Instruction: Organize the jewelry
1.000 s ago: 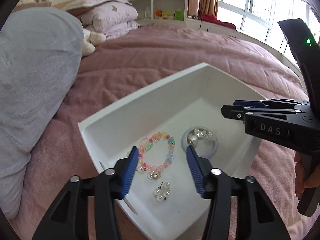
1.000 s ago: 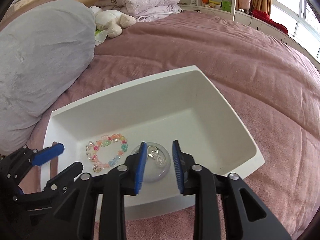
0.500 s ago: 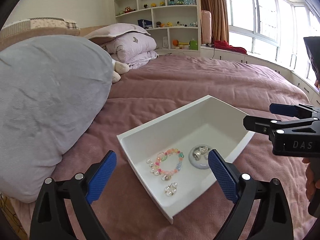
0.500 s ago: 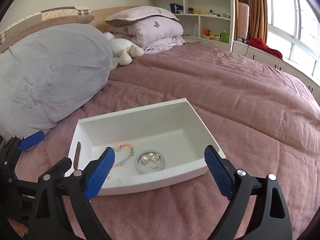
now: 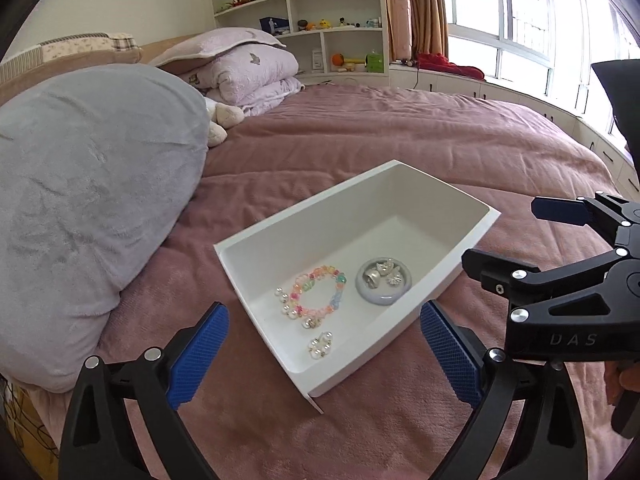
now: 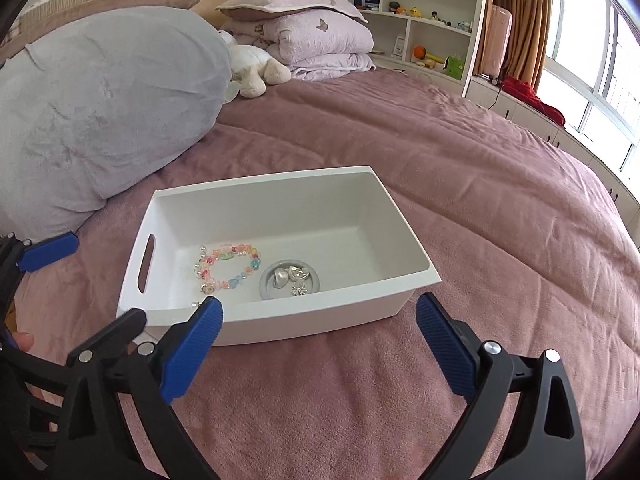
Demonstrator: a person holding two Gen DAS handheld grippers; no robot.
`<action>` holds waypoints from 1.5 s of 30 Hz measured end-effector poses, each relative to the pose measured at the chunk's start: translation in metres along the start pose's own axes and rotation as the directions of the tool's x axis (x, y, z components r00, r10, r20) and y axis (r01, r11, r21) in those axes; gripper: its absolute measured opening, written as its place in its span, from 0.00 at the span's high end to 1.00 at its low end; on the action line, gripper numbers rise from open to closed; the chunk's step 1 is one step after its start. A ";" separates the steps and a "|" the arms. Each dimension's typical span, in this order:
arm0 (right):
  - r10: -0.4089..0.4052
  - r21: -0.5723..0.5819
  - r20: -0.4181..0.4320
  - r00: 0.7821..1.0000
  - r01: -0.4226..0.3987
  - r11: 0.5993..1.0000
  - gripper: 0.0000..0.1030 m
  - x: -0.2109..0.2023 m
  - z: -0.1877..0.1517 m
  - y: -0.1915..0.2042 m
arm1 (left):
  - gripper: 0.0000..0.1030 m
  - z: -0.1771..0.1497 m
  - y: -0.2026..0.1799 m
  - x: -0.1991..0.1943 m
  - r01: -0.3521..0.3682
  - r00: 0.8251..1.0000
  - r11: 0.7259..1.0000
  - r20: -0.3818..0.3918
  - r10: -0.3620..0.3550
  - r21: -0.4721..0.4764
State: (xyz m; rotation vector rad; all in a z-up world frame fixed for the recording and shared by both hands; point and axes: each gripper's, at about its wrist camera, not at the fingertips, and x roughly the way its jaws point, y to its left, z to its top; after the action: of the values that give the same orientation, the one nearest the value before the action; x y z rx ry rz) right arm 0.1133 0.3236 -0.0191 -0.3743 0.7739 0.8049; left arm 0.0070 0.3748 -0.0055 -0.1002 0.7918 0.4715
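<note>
A white plastic bin (image 5: pixel 472 236) (image 6: pixel 404 220) sits on the mauve bedspread. Inside lie a pastel bead bracelet (image 5: pixel 318 294) (image 6: pixel 228 266), a small grey dish (image 5: pixel 384 282) (image 6: pixel 290 280) holding silver pieces, and a pearl cluster (image 5: pixel 320 345) near the bin's near wall. My left gripper (image 5: pixel 324 352) is open and empty, held back above the bin's near corner. My right gripper (image 6: pixel 318 350) is open and empty, in front of the bin's long side. Each gripper shows in the other's view, the right (image 5: pixel 560 240) and the left (image 6: pixel 44 252).
A large grey pillow (image 5: pixel 88 200) (image 6: pixel 100 100) lies left of the bin. Folded lilac bedding (image 6: pixel 320 40) and a plush toy (image 6: pixel 256 68) are at the bed's head. Shelves (image 5: pixel 320 20) and windows line the far wall and right side.
Both grippers opened wide and pulled back up and away from the bin. The bracelet, dish and pearl cluster stay inside the bin.
</note>
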 end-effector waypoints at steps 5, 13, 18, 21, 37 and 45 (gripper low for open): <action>0.002 0.003 -0.004 1.000 -0.002 1.000 0.07 0.000 -0.006 0.002 | 0.06 -0.011 0.002 0.000 0.017 1.000 0.999 -0.007 -0.017 -0.034; 0.005 0.003 -0.013 1.000 -0.005 1.000 0.07 0.005 -0.010 0.009 | 0.05 -0.015 0.008 0.001 -0.012 1.000 0.999 -0.012 0.012 -0.035; 0.005 0.008 -0.003 1.000 -0.005 1.000 0.07 0.002 -0.006 0.010 | 0.05 -0.013 0.012 -0.004 -0.017 1.000 0.999 0.004 0.017 -0.036; 0.001 0.003 -0.002 1.000 -0.001 1.000 0.07 0.001 -0.004 0.011 | 0.05 -0.011 0.012 -0.005 -0.020 1.000 0.999 0.006 0.020 -0.027; 0.002 0.005 0.013 1.000 -0.002 1.000 0.07 -0.005 -0.006 0.007 | 0.05 -0.010 0.007 -0.009 -0.011 1.000 1.000 0.017 0.011 -0.010; -0.005 -0.011 0.011 1.000 0.005 1.000 0.07 -0.007 -0.006 0.006 | 0.05 -0.010 0.008 -0.008 -0.017 1.000 1.000 0.009 0.017 0.000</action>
State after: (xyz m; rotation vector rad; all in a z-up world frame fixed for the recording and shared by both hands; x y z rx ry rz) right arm 0.1028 0.3208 -0.0177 -0.3809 0.7583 0.8063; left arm -0.0080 0.3770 -0.0065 -0.0912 0.7848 0.4874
